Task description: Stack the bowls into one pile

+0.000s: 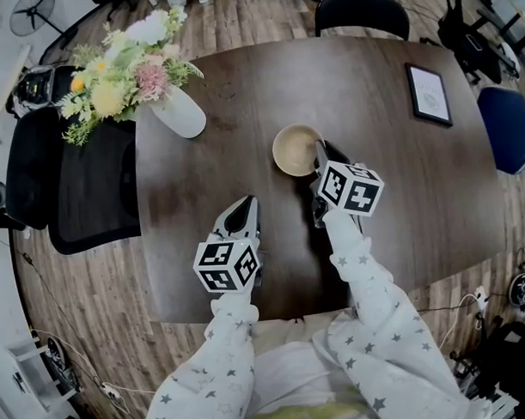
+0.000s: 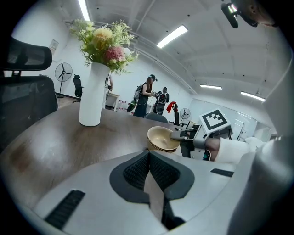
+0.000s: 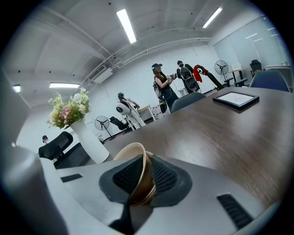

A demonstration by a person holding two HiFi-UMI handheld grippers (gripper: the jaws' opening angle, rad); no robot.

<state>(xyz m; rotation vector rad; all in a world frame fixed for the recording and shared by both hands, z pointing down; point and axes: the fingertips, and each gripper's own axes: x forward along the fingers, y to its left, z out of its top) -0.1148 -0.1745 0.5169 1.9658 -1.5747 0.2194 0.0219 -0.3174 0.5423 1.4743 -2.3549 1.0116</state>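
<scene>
Mostly dark wooden table (image 1: 417, 207), plank floor (image 1: 86, 322)

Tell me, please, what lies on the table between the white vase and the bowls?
Nothing does: the head view shows only bare dark table between the white vase and the bowls, and the left gripper view agrees.

On your bench (image 1: 391, 200), the bowls (image 1: 295, 149) sit at centre, the vase (image 1: 180, 113) left of them, the frame (image 1: 429, 94) right.
</scene>
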